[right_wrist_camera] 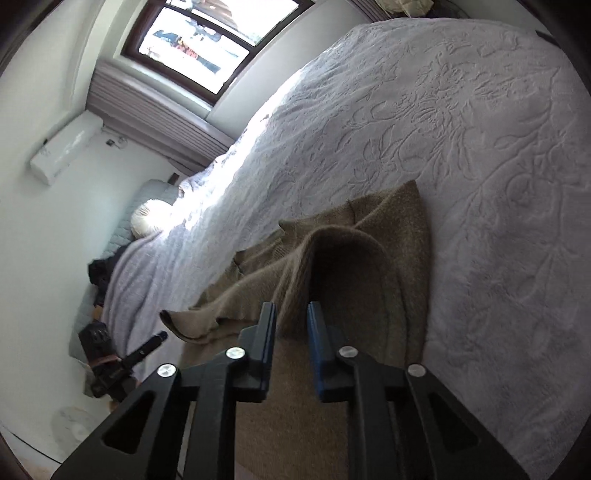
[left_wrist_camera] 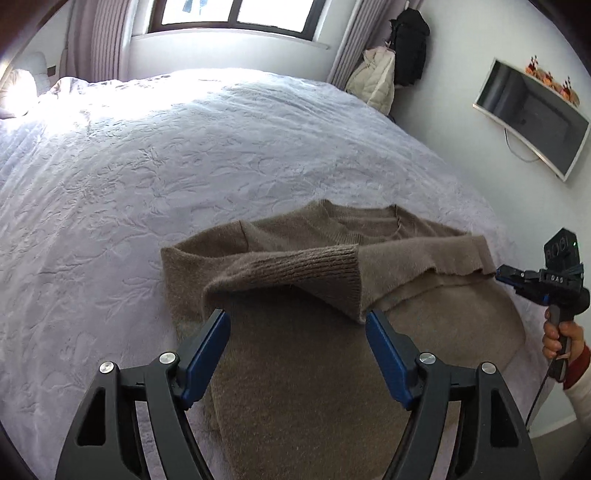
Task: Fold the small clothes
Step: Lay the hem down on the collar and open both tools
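A brown sweater lies on the bed, near its foot edge, collar pointing toward the window. Taking the sweater as the landmark: one sleeve is already folded across the chest, its ribbed cuff lying over the middle of the body. The left gripper hovers just above the lower body, below that cuff, jaws spread wide and holding nothing. The right gripper is at the sweater's right side edge, with a fold of the knit rising between its fingers; the jaws look narrowed on that fold, so it appears to be pinching the right side of the sweater and lifting it, the cloth arching up off the body. From the left view the same gripper sits at the tip of the raised right flap.

The step in hand looks like the second side fold: bringing the right side and sleeve inward over the chest. Next, the right gripper likely needs to carry its flap toward the sweater's middle line and lay it flat over the cuff before letting go. The free left gripper could press the body down so the soft knit does not drag or bunch. After that, the hem still has to be folded up toward the collar
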Available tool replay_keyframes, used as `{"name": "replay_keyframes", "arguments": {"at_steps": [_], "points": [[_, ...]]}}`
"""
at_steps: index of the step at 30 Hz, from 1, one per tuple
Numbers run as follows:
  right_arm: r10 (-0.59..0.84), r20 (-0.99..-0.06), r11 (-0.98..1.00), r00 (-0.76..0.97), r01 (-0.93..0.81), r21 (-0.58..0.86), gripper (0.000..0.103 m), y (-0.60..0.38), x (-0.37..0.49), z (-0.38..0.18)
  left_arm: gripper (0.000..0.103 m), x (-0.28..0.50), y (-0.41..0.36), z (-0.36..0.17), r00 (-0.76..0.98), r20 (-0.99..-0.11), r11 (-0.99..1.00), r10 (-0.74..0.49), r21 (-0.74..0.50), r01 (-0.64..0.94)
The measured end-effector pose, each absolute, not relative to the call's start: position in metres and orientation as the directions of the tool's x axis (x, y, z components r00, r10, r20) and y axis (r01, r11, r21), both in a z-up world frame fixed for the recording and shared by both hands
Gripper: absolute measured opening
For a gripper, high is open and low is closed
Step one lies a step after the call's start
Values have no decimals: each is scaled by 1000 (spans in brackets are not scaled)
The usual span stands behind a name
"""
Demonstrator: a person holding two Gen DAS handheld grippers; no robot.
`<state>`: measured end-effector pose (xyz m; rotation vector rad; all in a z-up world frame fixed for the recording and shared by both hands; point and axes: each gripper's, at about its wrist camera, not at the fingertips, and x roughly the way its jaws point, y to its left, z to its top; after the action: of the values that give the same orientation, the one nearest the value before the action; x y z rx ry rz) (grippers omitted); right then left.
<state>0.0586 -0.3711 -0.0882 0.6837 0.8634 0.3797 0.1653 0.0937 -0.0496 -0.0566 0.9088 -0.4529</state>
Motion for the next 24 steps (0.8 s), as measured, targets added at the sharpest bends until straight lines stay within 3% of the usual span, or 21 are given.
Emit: {"name": "replay_keyframes", "arguments": {"at_steps": [4, 9, 19, 22, 24], "points": [[506, -665, 820, 549, -66, 569, 14, -347, 61, -93, 77, 163, 72, -70, 438, -787, 872, -433, -242, 426], [486, -708, 857, 511, -122, 500, 14, -317, 96, -84, 77, 179, 38, -74, 415, -804, 853, -426, -204, 480], [505, -587, 757, 633, 2, 654, 15, -344, 158, -89, 77, 258, 53, -56, 576, -765, 954, -288, -179, 238], [475, -551, 726, 686, 49, 686, 25, -361, 157, -84, 77, 264, 71, -43, 625, -737, 966, -257, -192, 172], [459, -532, 720, 711, 53, 692, 47, -368, 148, -77, 77, 257, 79, -35, 644, -721, 967, -256, -203, 156]]}}
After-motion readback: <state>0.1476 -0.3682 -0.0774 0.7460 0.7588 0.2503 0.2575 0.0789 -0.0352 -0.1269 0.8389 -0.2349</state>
